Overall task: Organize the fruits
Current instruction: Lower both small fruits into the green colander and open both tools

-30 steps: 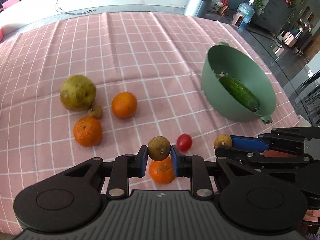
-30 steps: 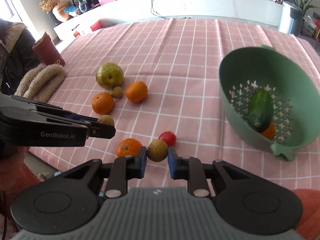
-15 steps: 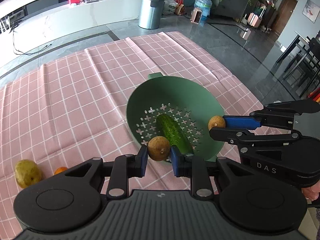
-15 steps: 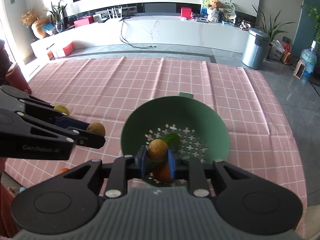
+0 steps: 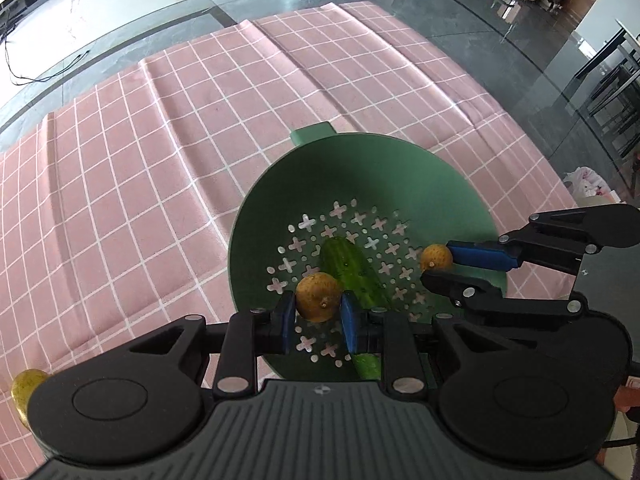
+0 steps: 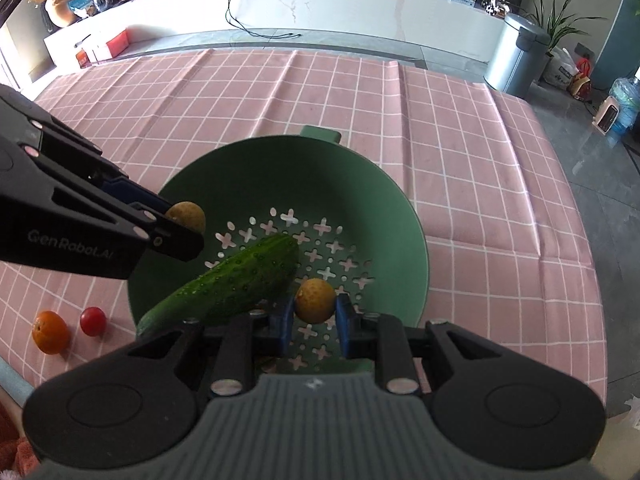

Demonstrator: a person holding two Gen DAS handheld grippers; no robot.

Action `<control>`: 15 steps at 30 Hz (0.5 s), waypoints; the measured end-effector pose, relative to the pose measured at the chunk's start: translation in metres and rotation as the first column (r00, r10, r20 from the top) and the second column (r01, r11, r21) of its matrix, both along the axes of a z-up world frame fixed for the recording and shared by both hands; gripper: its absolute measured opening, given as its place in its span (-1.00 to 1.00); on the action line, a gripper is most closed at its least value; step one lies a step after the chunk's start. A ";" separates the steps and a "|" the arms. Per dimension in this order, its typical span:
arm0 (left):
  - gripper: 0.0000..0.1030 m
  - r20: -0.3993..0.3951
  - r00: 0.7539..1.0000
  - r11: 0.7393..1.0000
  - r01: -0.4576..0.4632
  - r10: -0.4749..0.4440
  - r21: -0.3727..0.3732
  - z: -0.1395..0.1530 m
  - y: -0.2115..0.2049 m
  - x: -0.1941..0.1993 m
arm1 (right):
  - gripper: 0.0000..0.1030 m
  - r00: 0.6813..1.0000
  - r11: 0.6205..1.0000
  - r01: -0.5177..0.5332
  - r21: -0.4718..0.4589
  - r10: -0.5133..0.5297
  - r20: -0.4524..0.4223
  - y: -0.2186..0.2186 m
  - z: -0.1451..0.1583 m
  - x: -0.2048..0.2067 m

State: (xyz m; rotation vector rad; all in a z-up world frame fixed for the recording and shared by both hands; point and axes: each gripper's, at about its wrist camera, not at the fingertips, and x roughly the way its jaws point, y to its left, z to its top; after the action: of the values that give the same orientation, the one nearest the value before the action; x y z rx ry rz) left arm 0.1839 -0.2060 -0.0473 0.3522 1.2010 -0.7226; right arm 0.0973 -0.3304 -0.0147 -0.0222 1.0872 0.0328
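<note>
A green colander (image 5: 280, 184) (image 6: 384, 208) sits on the pink checked cloth with a cucumber (image 5: 348, 268) (image 6: 236, 284) lying in it. My left gripper (image 5: 316, 312) is shut on a small brown round fruit (image 5: 318, 297) and holds it over the colander's near left side; it also shows in the right wrist view (image 6: 186, 216). My right gripper (image 6: 314, 316) is shut on a second small brown fruit (image 6: 315, 300), held over the colander's right side; it shows in the left wrist view (image 5: 436, 257).
An orange (image 6: 50, 332) and a cherry tomato (image 6: 93, 321) lie on the cloth left of the colander. A yellow-green fruit (image 5: 24, 390) shows at the far left edge. The cloth's right edge drops to the floor, where a metal bin (image 6: 516, 58) stands.
Both grippers, each still holding its brown fruit, have moved from the loose fruit on the cloth to over the colander and come lower into it.
</note>
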 end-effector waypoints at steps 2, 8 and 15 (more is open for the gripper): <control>-0.47 -0.007 1.000 1.000 -0.013 0.013 0.027 -0.004 -0.004 0.006 | -0.65 1.000 1.000 -0.011 -0.004 0.011 -0.016 -0.003 -0.008 0.007; -0.47 -0.047 0.998 0.997 -0.041 0.044 0.063 -0.012 -0.009 0.025 | -0.65 0.996 0.999 -0.050 -0.005 0.049 -0.075 -0.006 -0.027 0.028; -0.47 -0.091 0.995 0.997 -0.043 0.049 0.066 -0.024 -0.009 0.032 | -0.65 0.986 0.993 -0.116 -0.030 0.111 -0.121 0.004 -0.042 0.042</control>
State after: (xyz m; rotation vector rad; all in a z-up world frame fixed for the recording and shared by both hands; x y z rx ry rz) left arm 0.2158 -0.2148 -0.0711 0.3461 1.3183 -0.6676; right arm 0.1394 -0.3268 -0.0571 -0.1171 1.2047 0.1177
